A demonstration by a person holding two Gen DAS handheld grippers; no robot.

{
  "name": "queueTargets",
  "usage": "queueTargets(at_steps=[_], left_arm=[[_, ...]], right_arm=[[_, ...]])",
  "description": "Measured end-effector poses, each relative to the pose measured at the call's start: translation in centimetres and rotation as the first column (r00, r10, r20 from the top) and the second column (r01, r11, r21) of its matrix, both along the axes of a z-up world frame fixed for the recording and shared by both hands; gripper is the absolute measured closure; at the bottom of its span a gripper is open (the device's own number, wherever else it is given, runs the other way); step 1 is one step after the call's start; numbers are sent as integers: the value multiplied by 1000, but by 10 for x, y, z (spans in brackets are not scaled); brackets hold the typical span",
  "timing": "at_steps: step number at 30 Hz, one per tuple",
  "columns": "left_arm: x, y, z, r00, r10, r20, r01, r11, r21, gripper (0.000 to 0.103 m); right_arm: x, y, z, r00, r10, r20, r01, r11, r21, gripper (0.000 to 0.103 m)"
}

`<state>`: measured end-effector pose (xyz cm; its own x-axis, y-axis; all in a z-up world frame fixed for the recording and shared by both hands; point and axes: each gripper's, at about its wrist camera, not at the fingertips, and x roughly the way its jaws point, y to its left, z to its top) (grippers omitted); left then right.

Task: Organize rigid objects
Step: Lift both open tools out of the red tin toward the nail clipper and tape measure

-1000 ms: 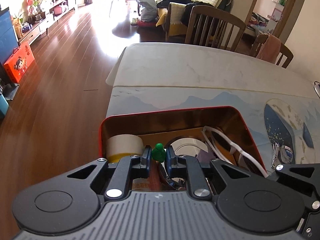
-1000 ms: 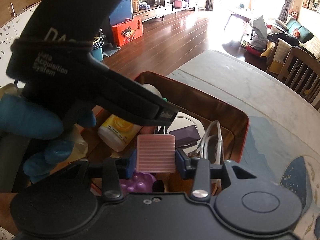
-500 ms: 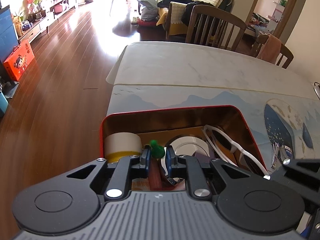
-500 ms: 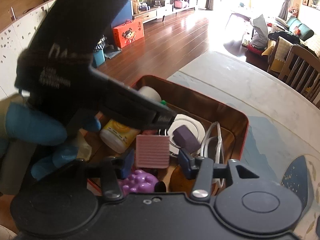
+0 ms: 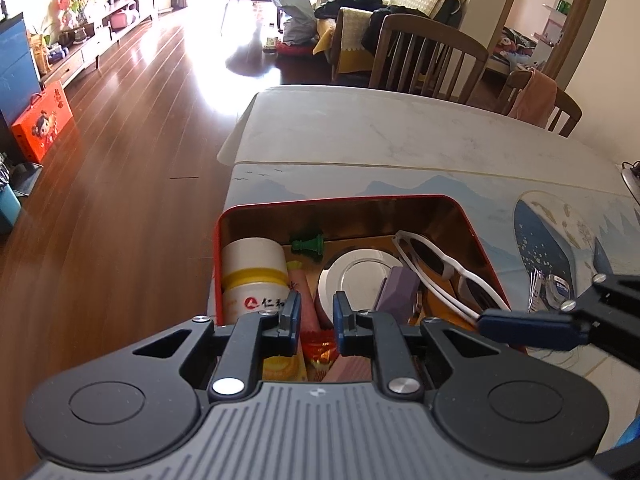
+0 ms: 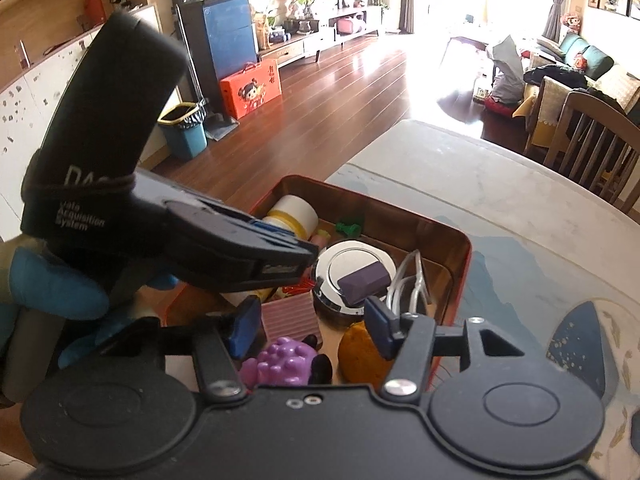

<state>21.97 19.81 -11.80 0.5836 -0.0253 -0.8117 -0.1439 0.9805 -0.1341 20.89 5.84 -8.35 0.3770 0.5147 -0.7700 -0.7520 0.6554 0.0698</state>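
Observation:
A red tin box [image 5: 460, 210] [image 6: 464, 248] stands at the table's near left corner. In it lie a green chess pawn [image 5: 308, 245] [image 6: 349, 229], a white bottle with a yellow band [image 5: 256, 272] [image 6: 294, 214], a round silver tin [image 5: 360, 276] [image 6: 348, 260], a purple block [image 5: 396, 290] [image 6: 364, 280], white sunglasses [image 5: 440, 268], a pink ribbed block [image 6: 290, 316], a purple toy [image 6: 280, 366] and an orange fruit [image 6: 360, 354]. My left gripper [image 5: 316, 314] is open and empty above the box. My right gripper [image 6: 310, 326] is open and empty above the pink block.
The table [image 5: 400, 144] has a blue-patterned cloth, with small metal items [image 5: 554, 286] to the right of the box. Wooden chairs [image 5: 428, 60] stand at the far side. The table's left edge drops to the wooden floor [image 5: 120, 184].
My left gripper opened and the green pawn dropped into the box's far end. My right gripper opened and the pink ribbed block now lies in the box. Both grippers drew back slightly.

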Motion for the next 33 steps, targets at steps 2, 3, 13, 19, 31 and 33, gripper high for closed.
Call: queueTargets(at_steps=[2, 3, 13, 19, 31, 33], left_arm=[[-5, -2, 5, 1000, 6, 14, -6, 1000, 9, 76], [-8, -2, 7, 1000, 10, 21, -10, 1000, 12, 70], [-38, -17, 36, 994, 25, 105, -31, 998, 55, 34], [-54, -33, 53, 989, 24, 147, -36, 996, 77, 27], [-69, -86, 73, 981, 50, 187, -69, 993, 96, 19], [-70, -98, 76, 979, 63, 193, -83, 991, 100, 19]], right_arm=[[-3, -5, 5, 1000, -5, 3, 5, 1000, 12, 43], [-4, -8, 8, 1000, -8, 6, 8, 1000, 18, 41], [-19, -39, 28, 998, -51, 26, 49, 995, 87, 34], [-31, -64, 39, 997, -59, 46, 53, 990, 130, 23], [-33, -127, 50, 995, -73, 65, 58, 976, 211, 3], [-30, -140, 51, 995, -72, 69, 56, 975, 217, 3]])
